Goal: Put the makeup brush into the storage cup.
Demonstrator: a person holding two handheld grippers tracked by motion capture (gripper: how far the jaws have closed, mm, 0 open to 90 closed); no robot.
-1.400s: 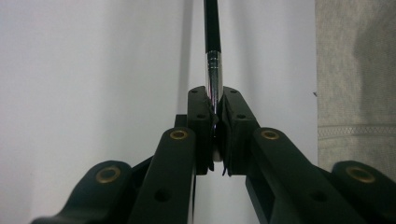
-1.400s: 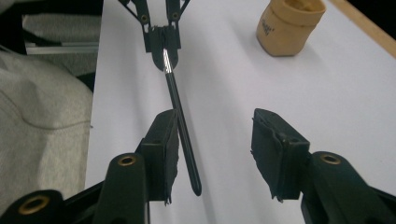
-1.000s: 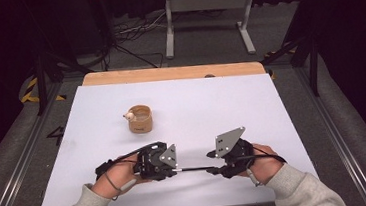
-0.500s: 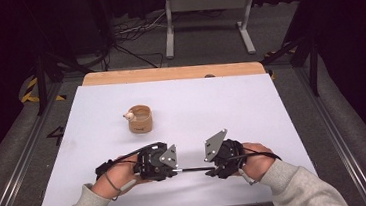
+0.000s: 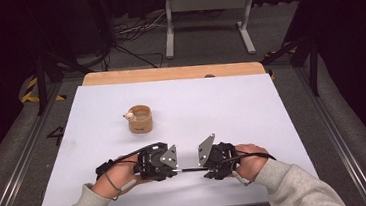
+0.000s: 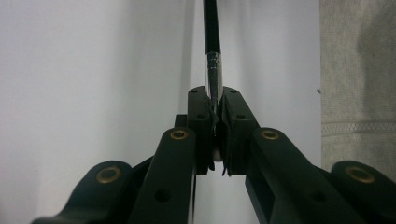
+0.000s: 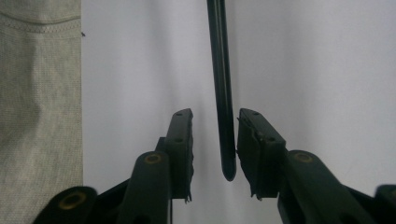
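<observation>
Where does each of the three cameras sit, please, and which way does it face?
High view: above the person's side, looking forward and down on the table; forearms, both hands show.
Left gripper view: rides the left tongs, looking along jaws shut on the pen.
Right gripper view: rides the right tongs, jaws open beside the pen's tip.
All three share the pen; both gripper views share a grey sleeve.

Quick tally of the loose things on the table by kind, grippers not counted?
Pen: 1, clamped at one end in the left gripper, its other end between the open jaws of the right gripper.
Small wooden cup: 1.
Total: 2.
</observation>
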